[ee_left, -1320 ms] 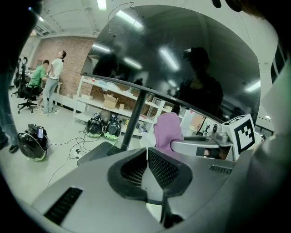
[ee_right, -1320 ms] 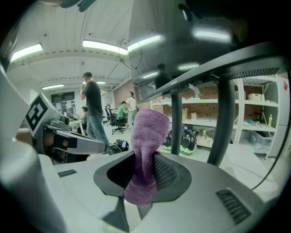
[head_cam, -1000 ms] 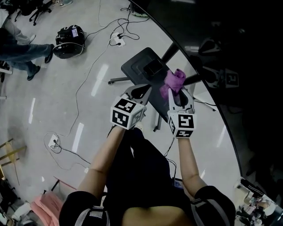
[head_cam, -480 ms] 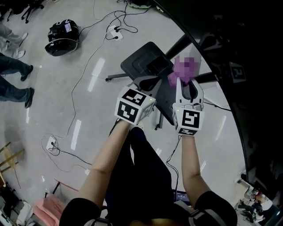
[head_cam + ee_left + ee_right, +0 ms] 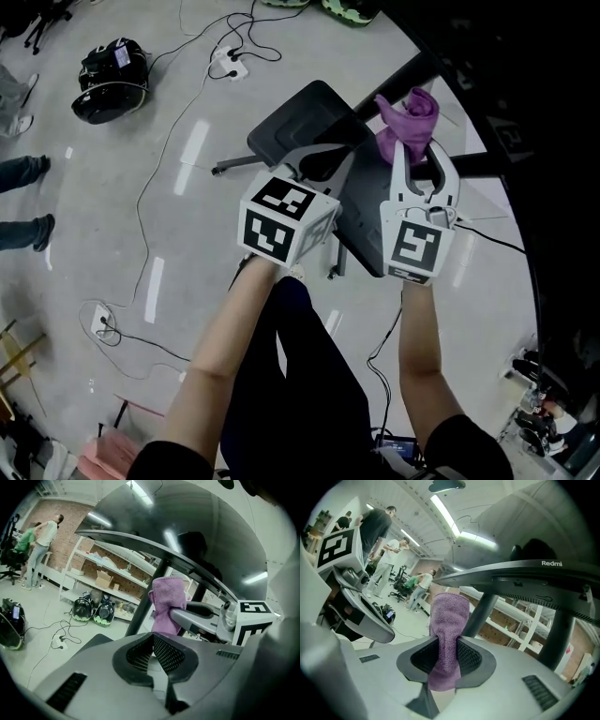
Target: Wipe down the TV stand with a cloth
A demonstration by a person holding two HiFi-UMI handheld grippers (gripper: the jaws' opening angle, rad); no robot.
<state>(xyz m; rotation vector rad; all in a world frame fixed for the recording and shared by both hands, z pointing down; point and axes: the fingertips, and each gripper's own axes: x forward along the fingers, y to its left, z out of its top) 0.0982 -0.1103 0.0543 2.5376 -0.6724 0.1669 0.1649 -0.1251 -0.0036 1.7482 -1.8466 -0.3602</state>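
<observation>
There are two grippers, one cloth and one TV stand. The left gripper (image 5: 317,161) has its fingers (image 5: 171,653) pressed together with nothing in between, and they touch nothing. The right gripper (image 5: 413,155) has its fingers (image 5: 469,657) squeezed tight on the purple cloth (image 5: 409,114). The cloth is pinched near its middle, so one end sticks up past the fingers and the other end hangs on the near side of them.

The cloth is up in the air, just beside the slanted black pole (image 5: 480,613) of the TV stand (image 5: 298,122). It is under the bottom edge of the big black TV (image 5: 525,571). It cannot be told if the cloth touches the pole. The stand's flat dark foot lies on the shiny grey floor (image 5: 122,216), below both grippers.

The two grippers are side by side, close but apart. Both point away from the person and toward the stand. The person holds them with two bare arms.

On the floor there are two white plug strips (image 5: 231,66), each with thin black cords (image 5: 155,211) running from it. One round black thing (image 5: 112,67) sits far off to the left
</observation>
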